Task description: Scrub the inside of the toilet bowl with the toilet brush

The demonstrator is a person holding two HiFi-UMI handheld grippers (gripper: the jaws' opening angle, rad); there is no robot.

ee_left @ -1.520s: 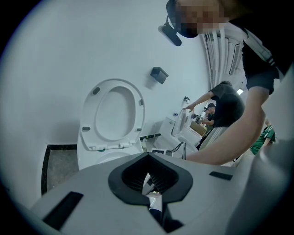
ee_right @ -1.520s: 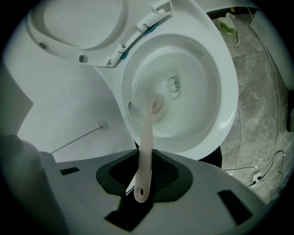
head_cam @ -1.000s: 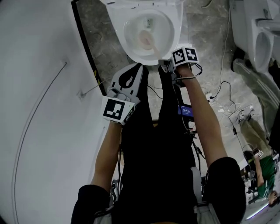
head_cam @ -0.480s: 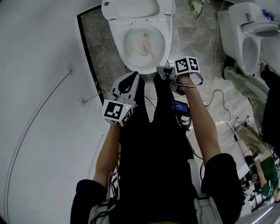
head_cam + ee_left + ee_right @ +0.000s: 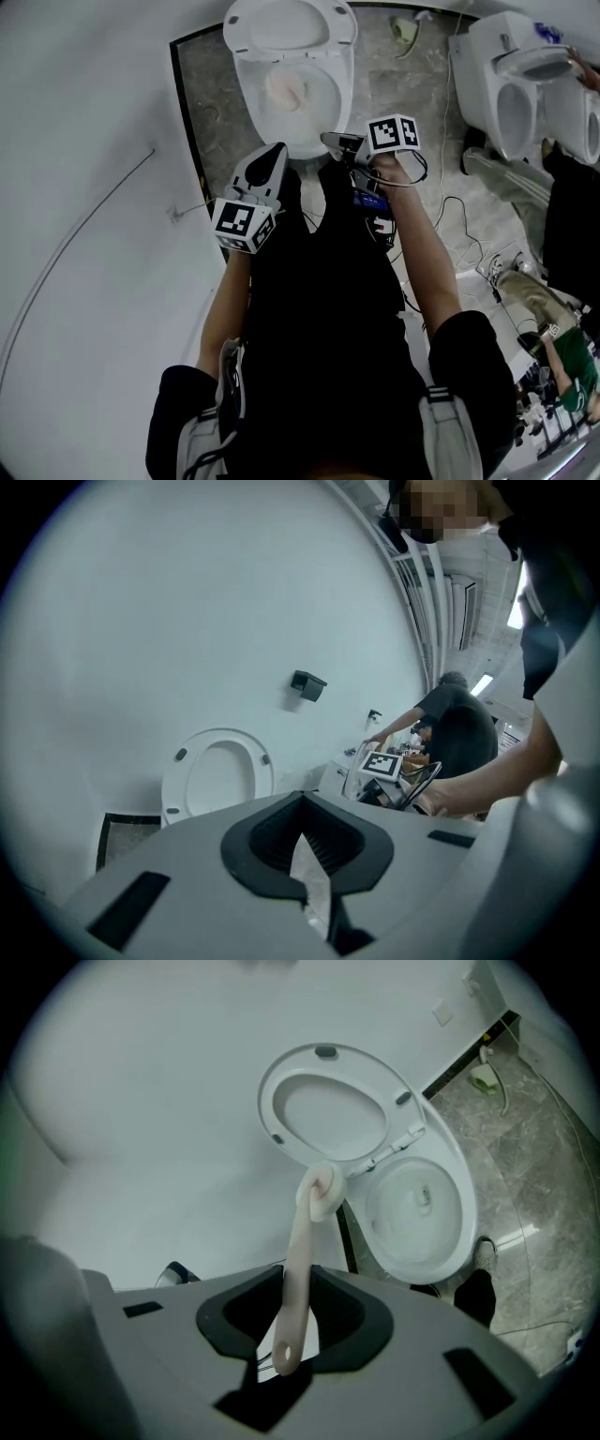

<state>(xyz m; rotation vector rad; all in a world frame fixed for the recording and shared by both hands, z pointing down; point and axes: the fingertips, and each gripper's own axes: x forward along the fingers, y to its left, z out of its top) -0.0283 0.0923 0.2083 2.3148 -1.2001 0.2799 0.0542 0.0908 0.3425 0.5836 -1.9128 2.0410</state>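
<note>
The white toilet (image 5: 323, 127) stands at the top of the head view with its lid (image 5: 286, 23) raised. My right gripper (image 5: 333, 141) is shut on the beige toilet brush (image 5: 292, 1283) low on its handle. The brush head (image 5: 322, 1192) points up and forward; in the head view this pinkish head (image 5: 286, 89) shows over the bowl (image 5: 417, 1206). Whether it touches the porcelain I cannot tell. My left gripper (image 5: 272, 150) hangs shut and empty just short of the toilet's front left, level with the right one. In the left gripper view its jaws (image 5: 305, 846) hold nothing.
A curved white wall (image 5: 84, 234) fills the left. A second toilet (image 5: 511, 94) stands at the right, with cables (image 5: 469, 234) across the marble floor. Another person (image 5: 455, 728) works by that toilet. The wearer's legs take up the middle.
Both grippers have drawn back from the bowl rim toward the body. The brush head has come up with the right gripper, and the toilet now sits further away in view.
</note>
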